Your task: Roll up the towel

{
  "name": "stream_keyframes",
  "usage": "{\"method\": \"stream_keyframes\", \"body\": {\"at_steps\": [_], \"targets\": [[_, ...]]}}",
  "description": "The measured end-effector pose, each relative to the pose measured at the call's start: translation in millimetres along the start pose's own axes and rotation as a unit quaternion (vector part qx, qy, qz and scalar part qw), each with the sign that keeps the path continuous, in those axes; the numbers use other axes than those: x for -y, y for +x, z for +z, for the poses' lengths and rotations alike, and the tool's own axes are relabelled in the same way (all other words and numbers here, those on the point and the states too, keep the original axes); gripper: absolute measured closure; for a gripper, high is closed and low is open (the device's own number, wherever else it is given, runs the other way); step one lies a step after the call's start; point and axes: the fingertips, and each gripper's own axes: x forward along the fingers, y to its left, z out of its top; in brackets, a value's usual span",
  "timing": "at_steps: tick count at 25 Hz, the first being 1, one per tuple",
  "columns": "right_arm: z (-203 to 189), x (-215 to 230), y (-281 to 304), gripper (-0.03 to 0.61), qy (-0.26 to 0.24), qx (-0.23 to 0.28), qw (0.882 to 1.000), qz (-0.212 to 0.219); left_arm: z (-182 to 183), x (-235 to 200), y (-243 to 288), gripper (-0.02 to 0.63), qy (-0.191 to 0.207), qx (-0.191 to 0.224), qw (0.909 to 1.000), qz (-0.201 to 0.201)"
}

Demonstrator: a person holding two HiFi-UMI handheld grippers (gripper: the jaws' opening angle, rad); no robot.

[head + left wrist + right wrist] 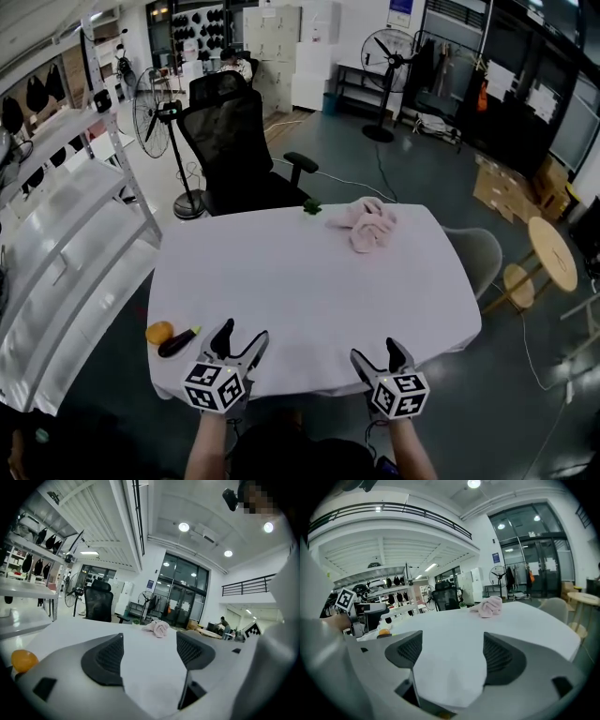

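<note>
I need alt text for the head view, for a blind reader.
A bunched pink towel lies near the far edge of a white table; the left gripper and right gripper, both open and empty, hover at the near edge. An orange and an eggplant sit at its near left corner.

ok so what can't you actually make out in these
Towel: small and far in every view; its folds are unreadable.
Green thing, head view: too small to identify.
Dark long thing beside the orange ball, head view: too small to name.
</note>
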Motion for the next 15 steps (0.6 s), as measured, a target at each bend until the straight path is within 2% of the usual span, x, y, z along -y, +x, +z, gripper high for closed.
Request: {"method": "stream_keyframes", "body": {"at_steps": [15], "targets": [[-28.2,23.5,0.9,0.172,0.027,-0.044,0.998,-0.038,-26.8,11.5,52.4,0.247,-0.004,-0.044,0.9972,-0.061]]}}
